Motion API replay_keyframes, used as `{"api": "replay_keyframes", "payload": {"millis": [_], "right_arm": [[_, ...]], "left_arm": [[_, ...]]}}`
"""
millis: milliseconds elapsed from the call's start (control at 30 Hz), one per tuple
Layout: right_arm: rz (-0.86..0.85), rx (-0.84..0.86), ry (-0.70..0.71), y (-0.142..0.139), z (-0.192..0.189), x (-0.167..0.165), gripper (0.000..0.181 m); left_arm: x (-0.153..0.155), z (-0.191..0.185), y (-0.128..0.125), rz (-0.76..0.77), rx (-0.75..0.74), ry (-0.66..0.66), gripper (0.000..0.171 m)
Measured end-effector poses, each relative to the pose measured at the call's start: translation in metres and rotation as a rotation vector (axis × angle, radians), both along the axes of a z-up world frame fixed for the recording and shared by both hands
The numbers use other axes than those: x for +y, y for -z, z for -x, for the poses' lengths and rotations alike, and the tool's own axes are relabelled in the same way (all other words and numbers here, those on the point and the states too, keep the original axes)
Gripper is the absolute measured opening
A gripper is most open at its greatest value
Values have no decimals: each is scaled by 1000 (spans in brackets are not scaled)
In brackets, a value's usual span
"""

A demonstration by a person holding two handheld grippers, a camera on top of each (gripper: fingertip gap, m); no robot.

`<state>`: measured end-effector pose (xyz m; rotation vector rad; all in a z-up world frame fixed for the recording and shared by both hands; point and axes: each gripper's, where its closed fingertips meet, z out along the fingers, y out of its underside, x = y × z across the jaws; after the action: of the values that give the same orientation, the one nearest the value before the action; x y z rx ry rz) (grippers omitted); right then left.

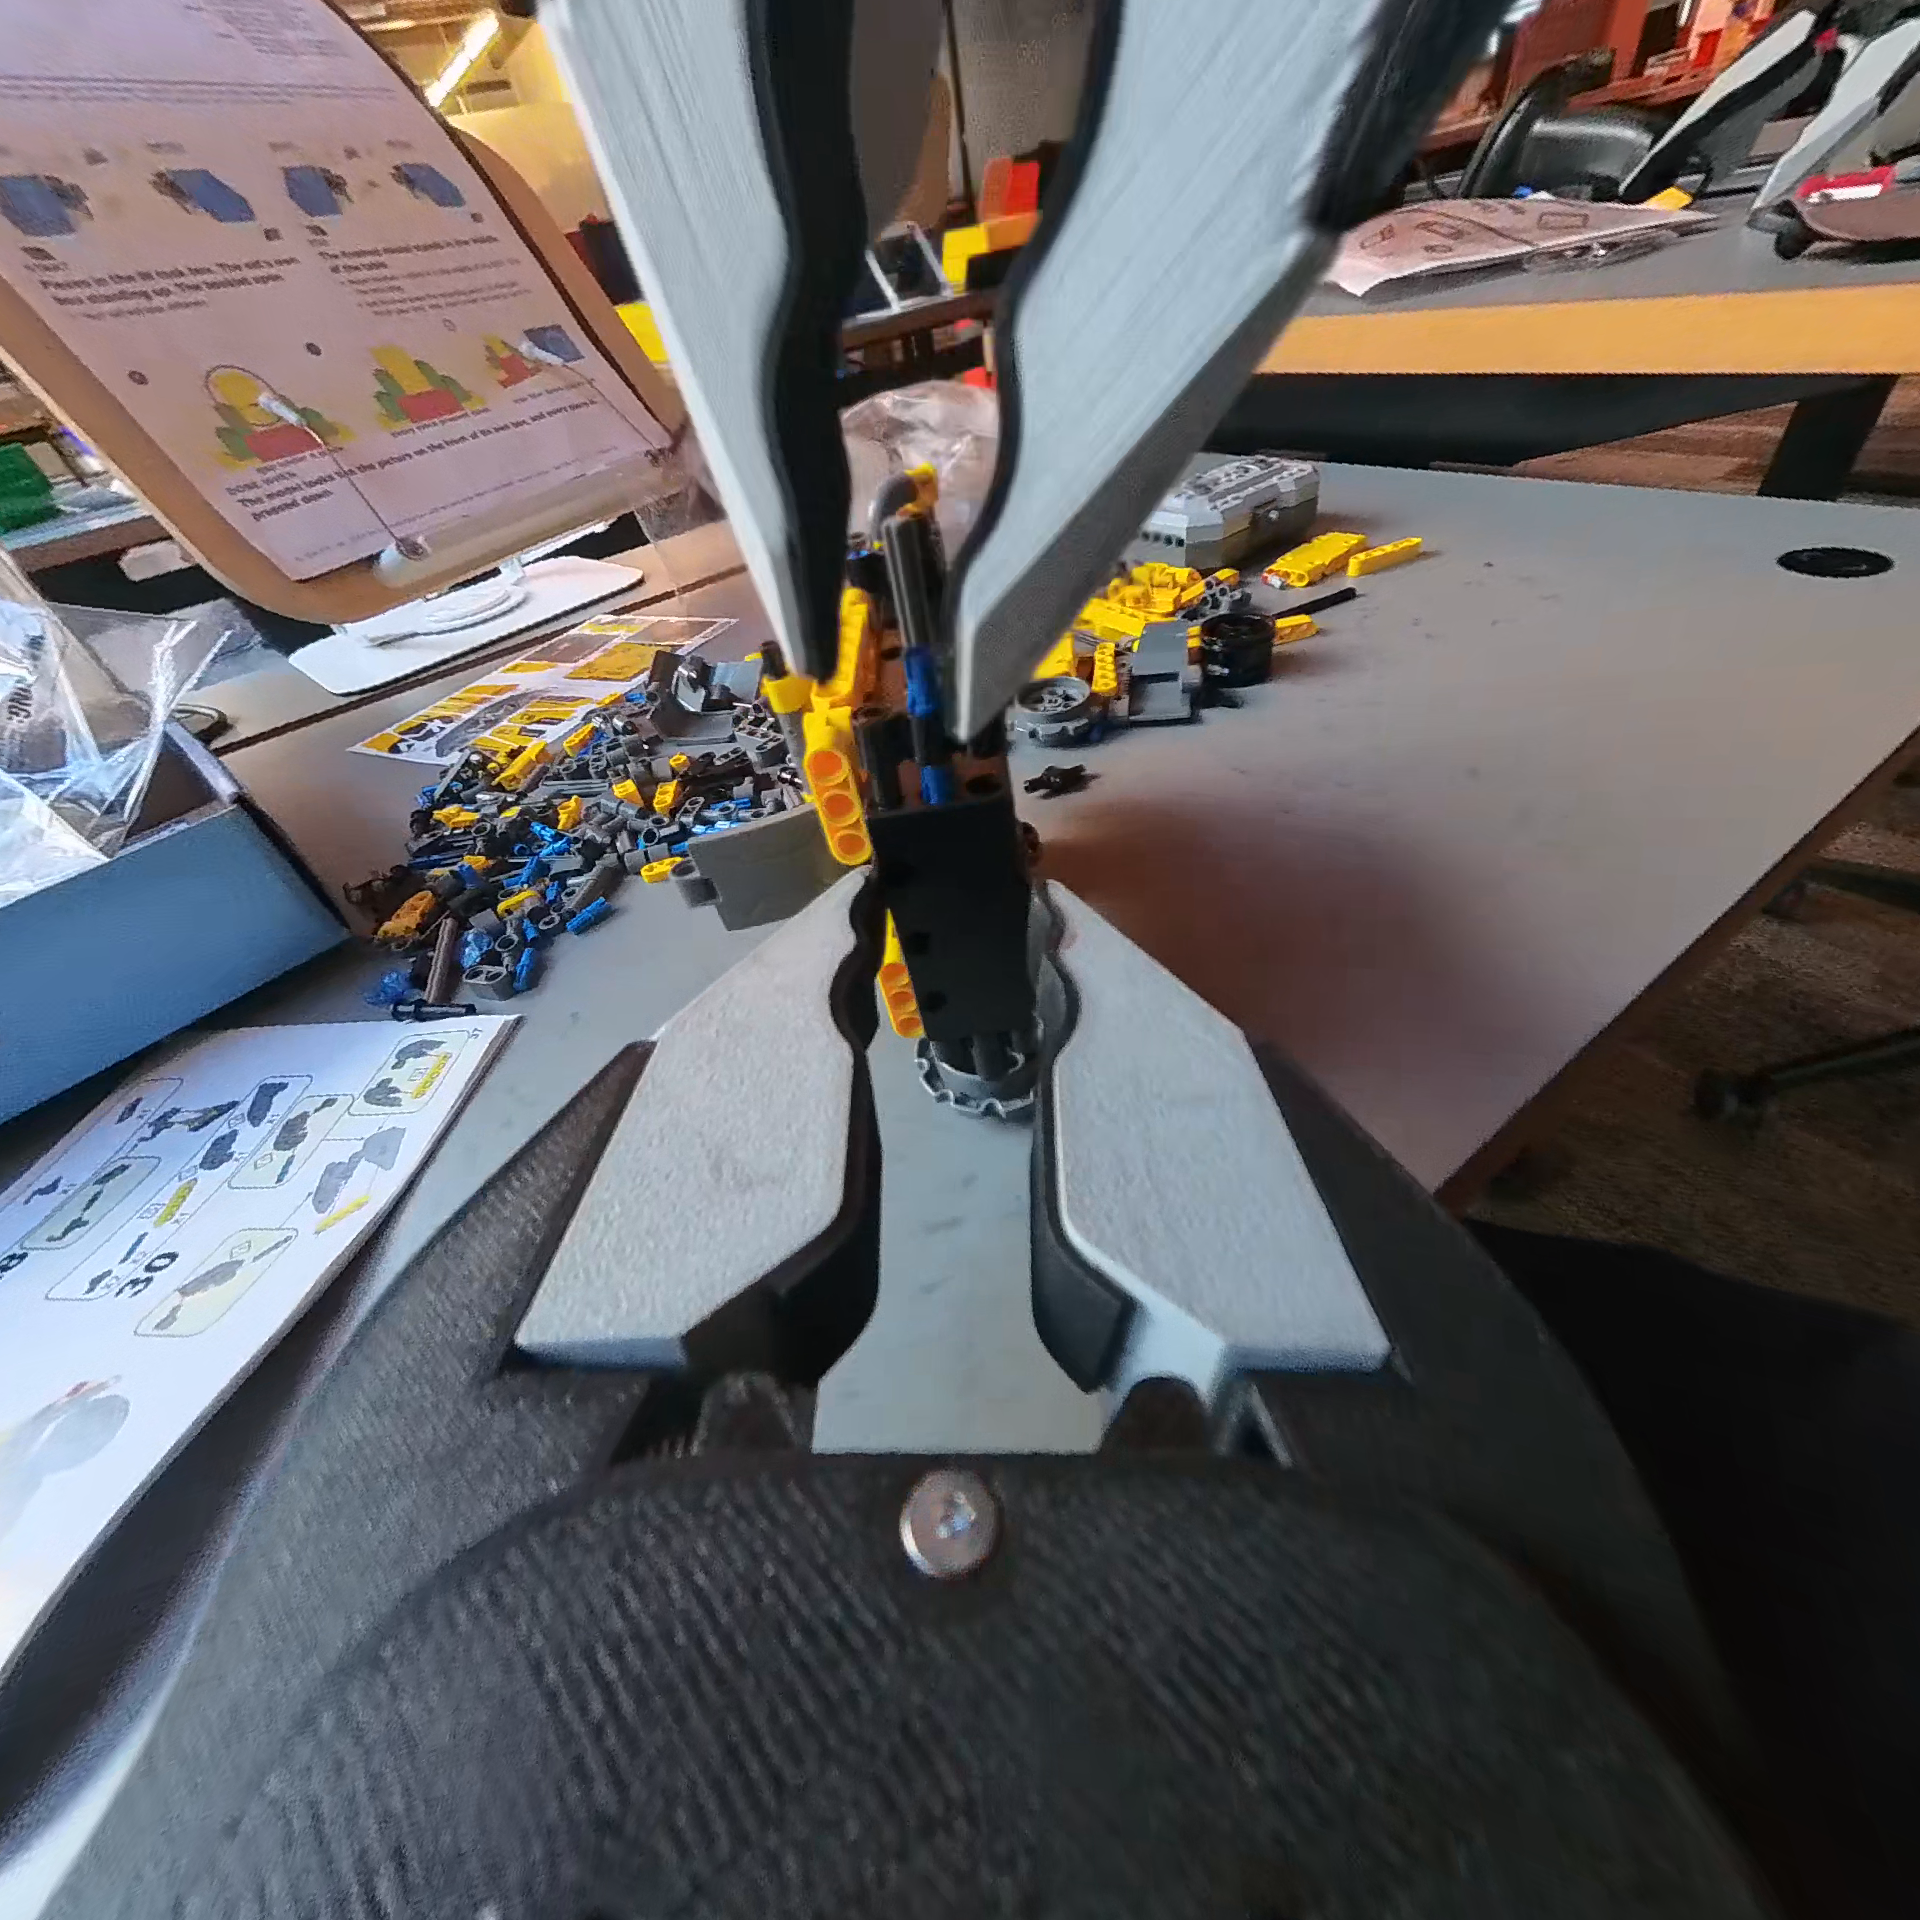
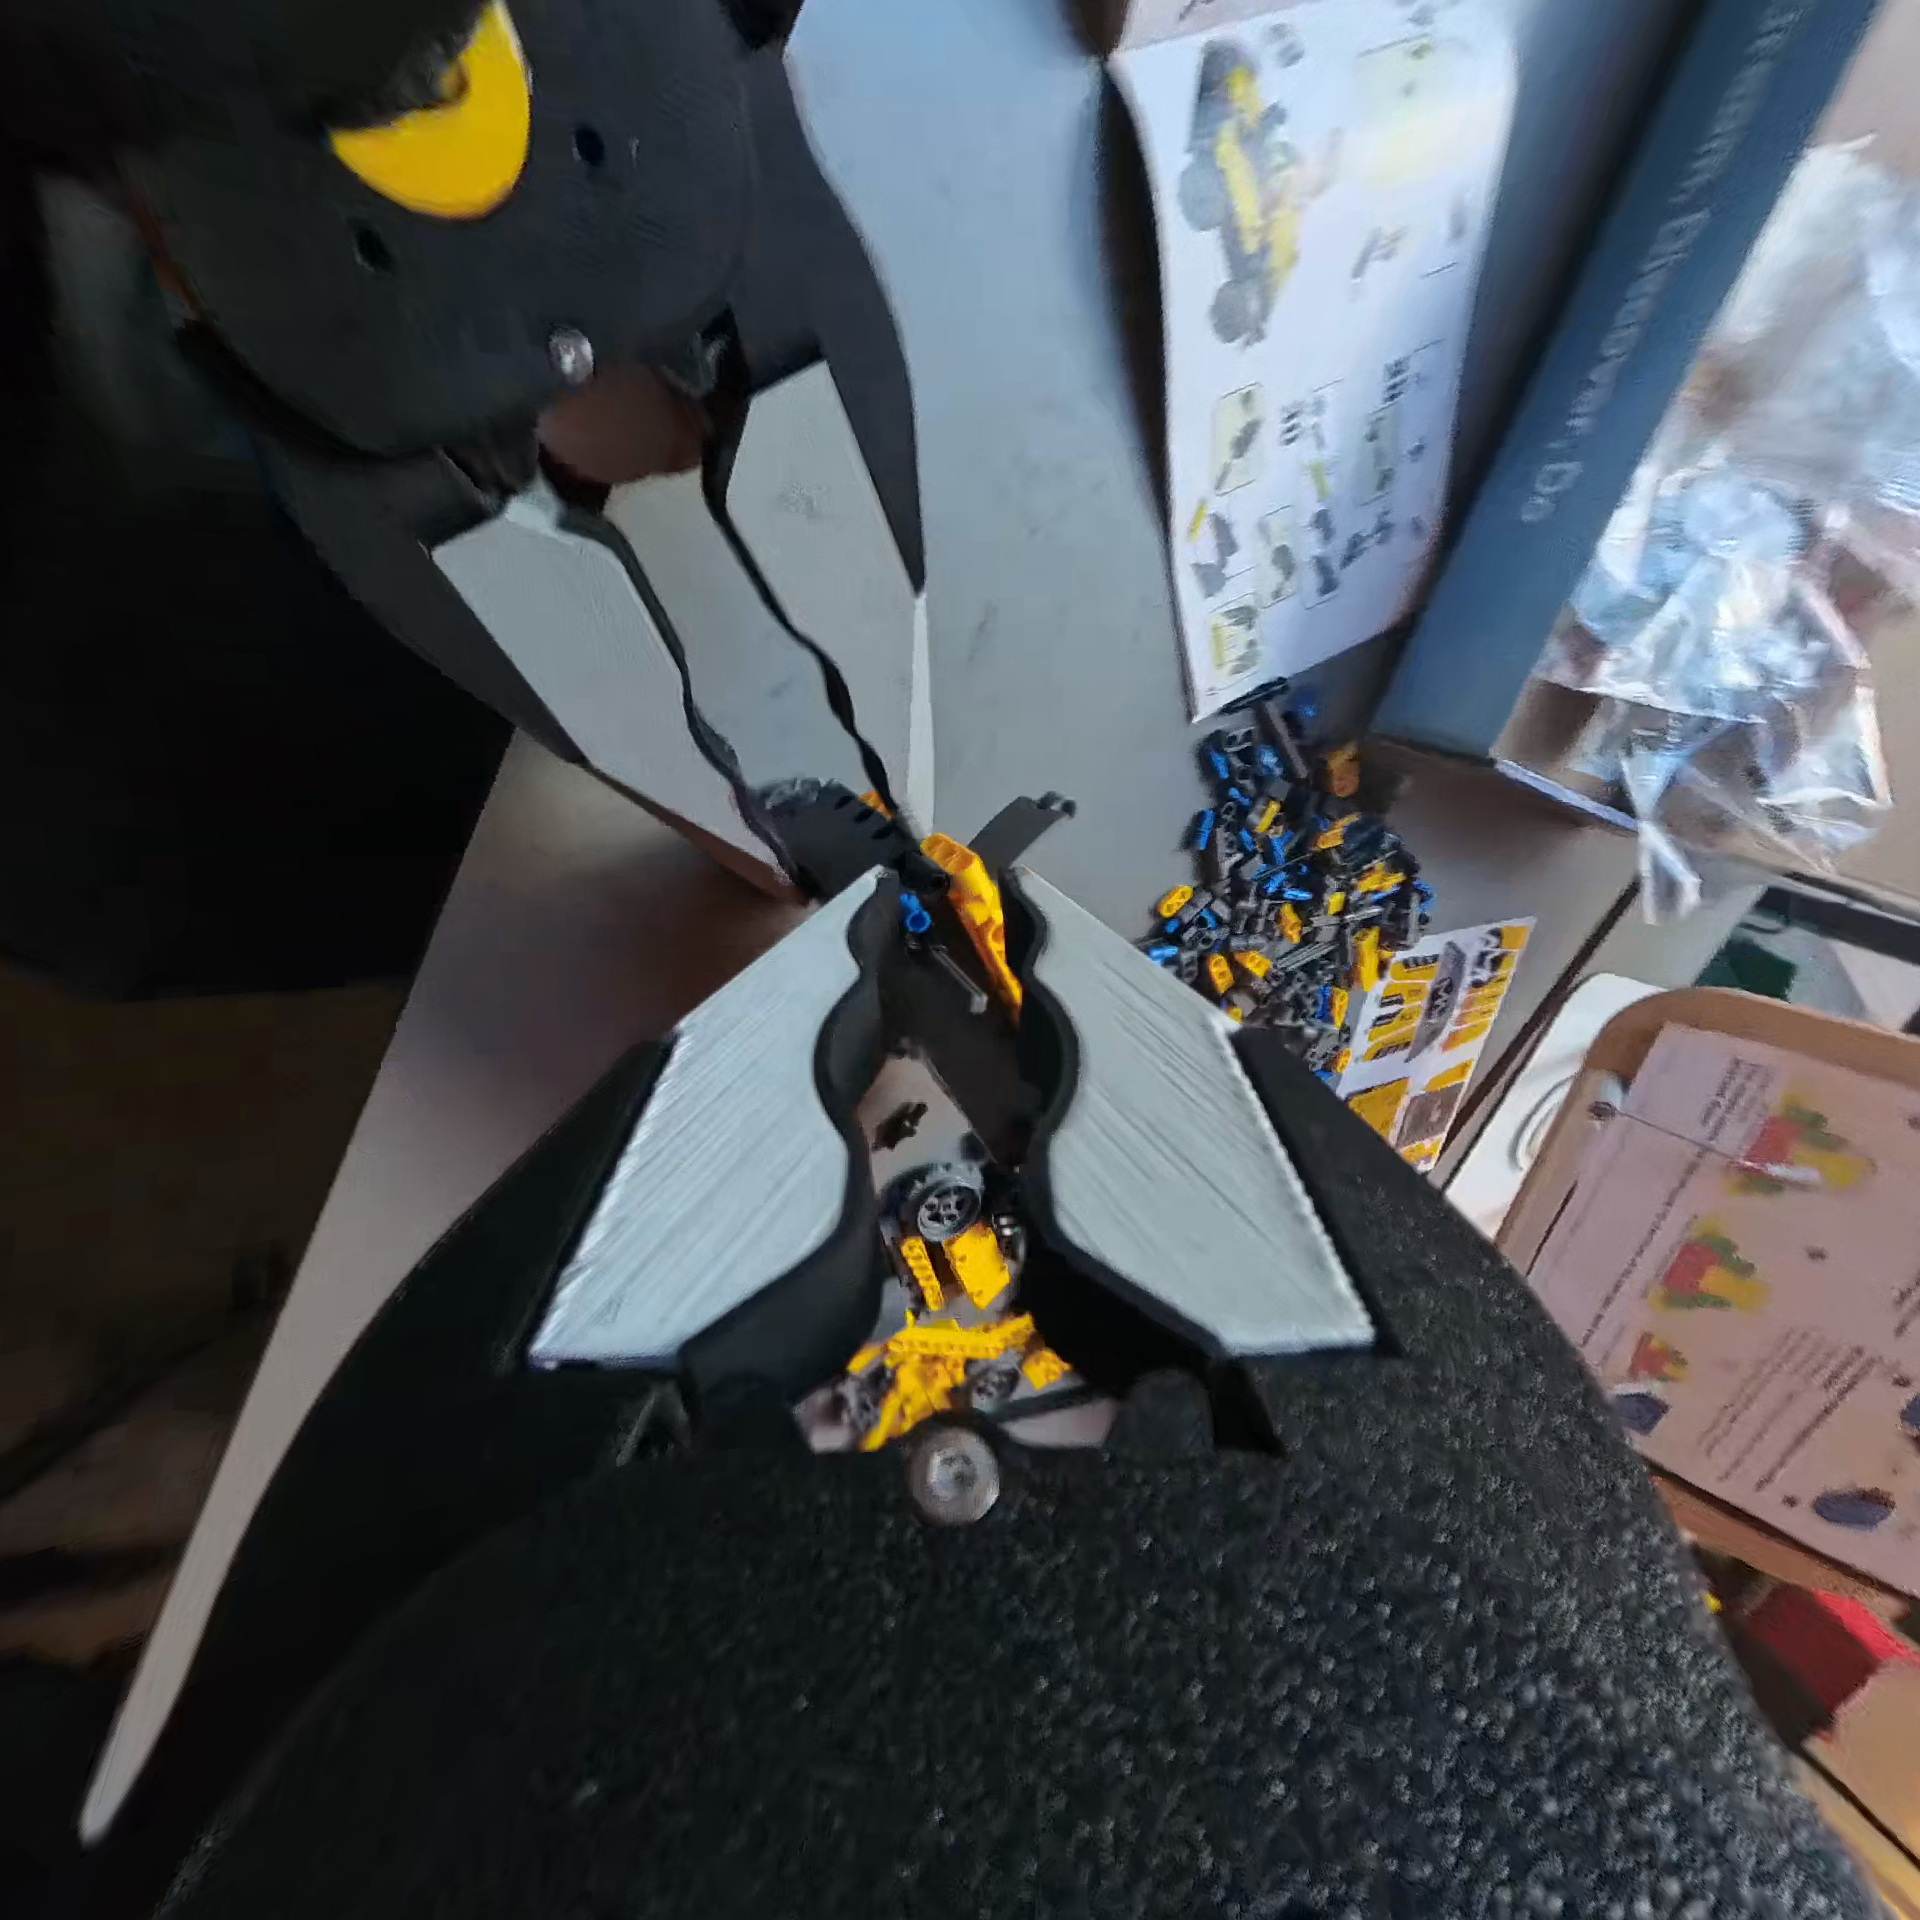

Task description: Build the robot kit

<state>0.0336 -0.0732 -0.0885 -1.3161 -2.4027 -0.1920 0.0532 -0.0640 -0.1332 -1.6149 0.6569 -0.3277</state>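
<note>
A small black and yellow building-beam assembly (image 1: 951, 935) is held above the grey table (image 1: 1455, 831) between both grippers. My left gripper (image 1: 956, 894) is shut on its black lower end, where a grey gear (image 1: 977, 1086) shows. My right gripper (image 1: 894, 707) comes down from above and is shut on the yellow and black upper part. In the right wrist view my right gripper (image 2: 954, 883) clamps the assembly (image 2: 977, 904). There my left gripper (image 2: 857, 847) reaches in from the upper left and meets the same piece.
A pile of small blue, black and yellow parts (image 1: 540, 831) (image 2: 1288, 883) lies left of the grippers. Larger yellow parts (image 1: 1143, 623), a grey box (image 1: 1226, 509), an open booklet (image 1: 208, 1195), a sticker sheet (image 1: 540, 686) and a blue box (image 1: 135, 935) are around. The table edge (image 1: 1558, 1132) runs right. My right fingertips sit around 5 cm from my left ones.
</note>
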Motion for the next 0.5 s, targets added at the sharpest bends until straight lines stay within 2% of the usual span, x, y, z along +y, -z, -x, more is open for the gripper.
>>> {"api": "replay_keyframes", "payload": {"millis": [67,267,500], "right_arm": [[10,-90,-13,9,-3,0,18],[46,-105,-10,2,0,-1,15],[50,-202,-30,9,-2,-2,7]], "left_arm": [[-1,2,0,2,4,15,24],[0,6,0,22,0,45,24],[-1,7,1,24,6,73,24]]}}
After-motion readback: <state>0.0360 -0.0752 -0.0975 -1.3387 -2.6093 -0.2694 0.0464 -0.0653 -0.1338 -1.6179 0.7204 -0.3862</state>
